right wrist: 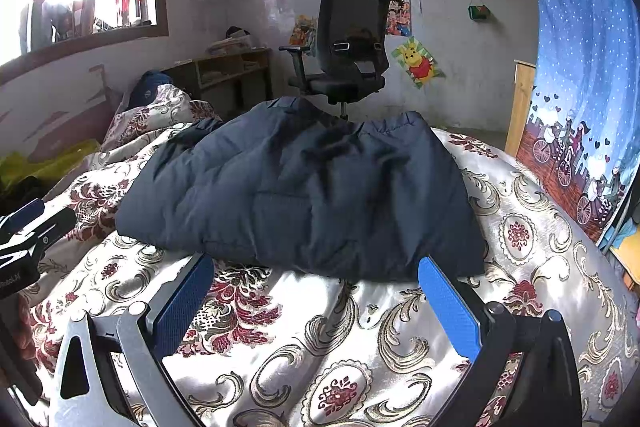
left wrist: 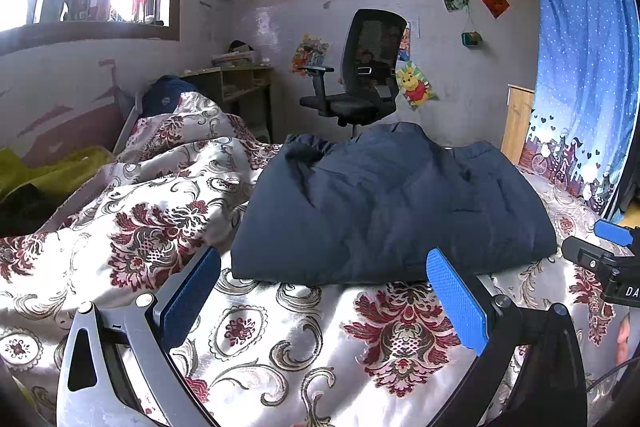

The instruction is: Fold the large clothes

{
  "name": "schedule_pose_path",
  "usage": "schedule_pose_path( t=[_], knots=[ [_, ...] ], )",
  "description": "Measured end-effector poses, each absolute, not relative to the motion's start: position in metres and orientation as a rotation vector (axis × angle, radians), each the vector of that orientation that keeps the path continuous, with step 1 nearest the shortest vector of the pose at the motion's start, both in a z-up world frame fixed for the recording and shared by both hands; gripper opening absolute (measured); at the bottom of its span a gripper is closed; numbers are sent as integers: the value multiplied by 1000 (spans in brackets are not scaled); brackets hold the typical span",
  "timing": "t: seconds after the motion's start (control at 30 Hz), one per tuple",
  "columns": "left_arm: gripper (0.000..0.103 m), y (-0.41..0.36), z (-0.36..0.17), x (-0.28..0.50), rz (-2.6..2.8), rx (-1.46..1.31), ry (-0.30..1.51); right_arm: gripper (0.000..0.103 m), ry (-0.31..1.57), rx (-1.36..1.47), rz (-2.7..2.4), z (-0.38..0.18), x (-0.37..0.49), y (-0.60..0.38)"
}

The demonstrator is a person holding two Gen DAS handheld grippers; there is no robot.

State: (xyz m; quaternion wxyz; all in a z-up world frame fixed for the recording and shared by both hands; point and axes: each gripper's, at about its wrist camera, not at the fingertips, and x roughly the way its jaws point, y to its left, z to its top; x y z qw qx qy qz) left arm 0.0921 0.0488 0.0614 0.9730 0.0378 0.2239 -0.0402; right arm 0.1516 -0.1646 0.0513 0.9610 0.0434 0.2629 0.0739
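Just one folded jacket [left wrist: 392,203], bedspread [left wrist: 280,339].

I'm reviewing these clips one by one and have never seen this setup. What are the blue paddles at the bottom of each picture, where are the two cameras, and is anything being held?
No robot here: a person holds a two-finger gripper in each hand, each carrying a fisheye camera looking along its fingers. The blue paddles are the finger pads. One picture comes from the left gripper, the other from the right gripper. Both are open and hold nothing. Ahead, a dark blue padded jacket, folded into a bundle, lies on a floral bedspread. An office chair stands behind the bed.
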Motion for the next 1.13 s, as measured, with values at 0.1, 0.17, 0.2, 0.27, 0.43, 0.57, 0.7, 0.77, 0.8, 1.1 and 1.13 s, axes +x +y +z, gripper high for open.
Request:
schedule_pose_path(
  t=[0.1,0.17,0.2,0.27,0.43,0.57,0.7,0.77,0.8,1.1,1.13],
  knots=[
    [101,49,61,92,-80,76,451,103,533,89,149,51,151,-165],
    [101,49,61,92,-80,76,452,103,534,90,150,51,152,-165],
    [101,49,61,91,-80,77,452,103,534,89,149,51,152,-165],
    [101,49,61,91,-80,77,451,103,534,89,150,51,151,-165],
    [101,48,62,92,-86,72,454,103,534,90,151,51,152,-165],
    [101,51,62,94,-99,33,475,103,535,89,150,52,152,-165],
    [101,55,64,92,-71,7,468,103,536,90,150,52,152,-166],
    [101,54,65,91,-48,16,461,103,536,90,151,52,152,-166],
    [101,54,65,90,-42,19,457,103,536,90,152,52,152,-166],
    [101,56,61,88,-46,38,458,103,537,90,150,52,153,-165],
    [101,56,60,89,-49,38,460,103,538,90,150,52,152,-166]
  ],
)
